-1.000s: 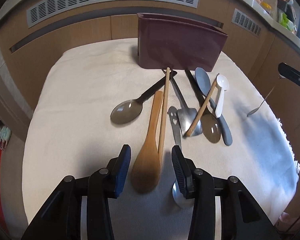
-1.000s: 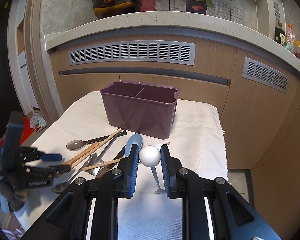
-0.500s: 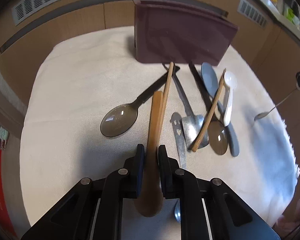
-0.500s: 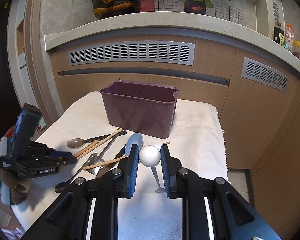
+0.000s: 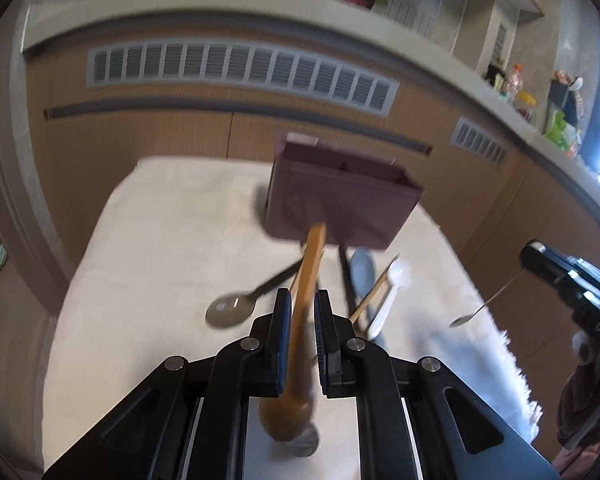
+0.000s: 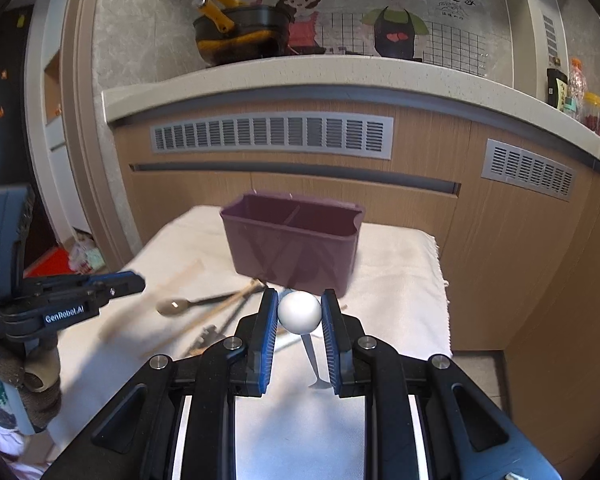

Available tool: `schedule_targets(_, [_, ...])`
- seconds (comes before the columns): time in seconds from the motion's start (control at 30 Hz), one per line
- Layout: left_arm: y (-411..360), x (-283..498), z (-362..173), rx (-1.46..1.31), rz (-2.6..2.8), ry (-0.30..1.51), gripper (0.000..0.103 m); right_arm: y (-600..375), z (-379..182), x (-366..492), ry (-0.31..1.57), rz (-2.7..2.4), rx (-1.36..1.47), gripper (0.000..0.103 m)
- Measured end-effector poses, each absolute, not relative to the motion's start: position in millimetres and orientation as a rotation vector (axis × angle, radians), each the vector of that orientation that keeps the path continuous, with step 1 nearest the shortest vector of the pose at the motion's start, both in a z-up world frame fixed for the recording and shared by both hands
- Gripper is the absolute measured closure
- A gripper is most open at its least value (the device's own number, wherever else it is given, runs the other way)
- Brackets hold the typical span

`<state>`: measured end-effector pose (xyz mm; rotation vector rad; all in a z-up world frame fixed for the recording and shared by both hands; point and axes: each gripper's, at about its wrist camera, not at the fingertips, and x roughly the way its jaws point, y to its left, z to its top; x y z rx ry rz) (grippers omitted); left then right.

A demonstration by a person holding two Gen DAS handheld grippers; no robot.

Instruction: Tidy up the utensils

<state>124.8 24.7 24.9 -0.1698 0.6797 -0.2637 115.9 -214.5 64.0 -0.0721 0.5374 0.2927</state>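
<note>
Left gripper [image 5: 302,320] pinches a wooden spoon [image 5: 300,344] by the handle, blue pads [image 5: 284,332] pressed on both sides, jaws closing the last bit; spoon bowl hangs low near the camera, handle tip points up toward the purple utensil holder [image 5: 340,204]; spoon looks lifted clear of the cloth, frame blurred; right gripper [image 6: 300,316] pinches a white round-ended utensil [image 6: 299,312], pads touching it on both sides, a thin metal stem hanging below it; in the left wrist view that same stem ends in a small spoon bowl [image 5: 462,320] hanging above the cloth edge; purple utensil holder sits at the far end of the white cloth [image 6: 400,280] on the worktop, upright, with a divider making two compartments, both look empty from the right wrist view; loose utensils lie on the cloth in front of the holder: dark translucent spoon [image 5: 230,312] to the left, grey-blue spoon [image 5: 362,268], white spoon [image 5: 388,296] and a chopstick [image 5: 374,288] crossing them, all overlapping in a pile, more pieces hidden behind the left gripper; wooden cabinet front with vent grilles [image 6: 272,136] behind the worktop
</note>
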Motion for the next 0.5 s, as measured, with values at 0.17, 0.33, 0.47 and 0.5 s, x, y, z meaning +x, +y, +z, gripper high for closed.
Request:
schedule_targets(0.17, [13, 131, 84, -0.144, -0.321, 0.515, 0.091, -219, 99, 120, 0.445, 0.270, -0.085, 0.083])
schedule_targets(0.33, [15, 158, 92, -0.110, -0.338, 0.561, 0.091, -229, 106, 126, 0.456, 0.271, -0.070, 0.083])
schedule_targets(0.47, [8, 188, 43, -0.075, -0.402, 0.830, 0.089, -234, 86, 138, 0.542, 0.283, -0.030, 0.083])
schedule_targets(0.5, [6, 193, 31, -0.081, -0.409, 0.885, 0.089, -236, 80, 140, 0.559, 0.282, -0.018, 0.083])
